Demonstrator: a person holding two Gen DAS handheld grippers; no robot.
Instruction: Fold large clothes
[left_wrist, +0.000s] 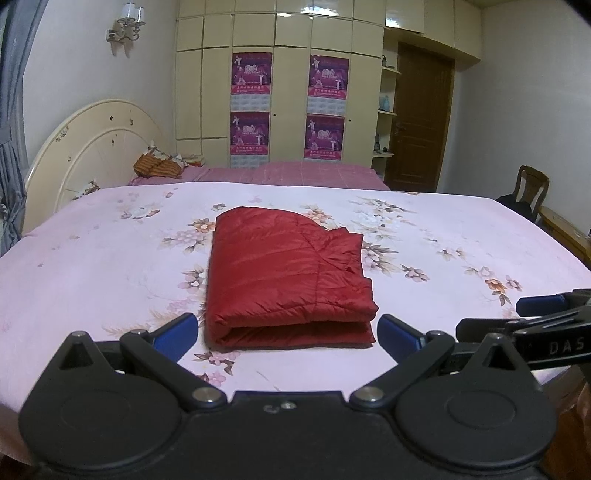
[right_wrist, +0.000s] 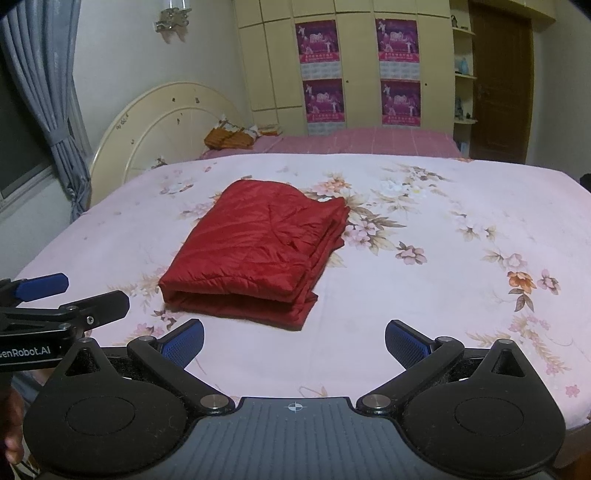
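Red quilted jacket (left_wrist: 288, 280) folded into a neat rectangle — both hand-held grippers spread apart, empty.

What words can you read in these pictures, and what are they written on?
"DAS": on the right gripper, cut off at the picture's edge.
"enRobot.AI": on the left gripper, its start cut off.
The four purple posters on the wardrobe: writing too small and blurred to read.
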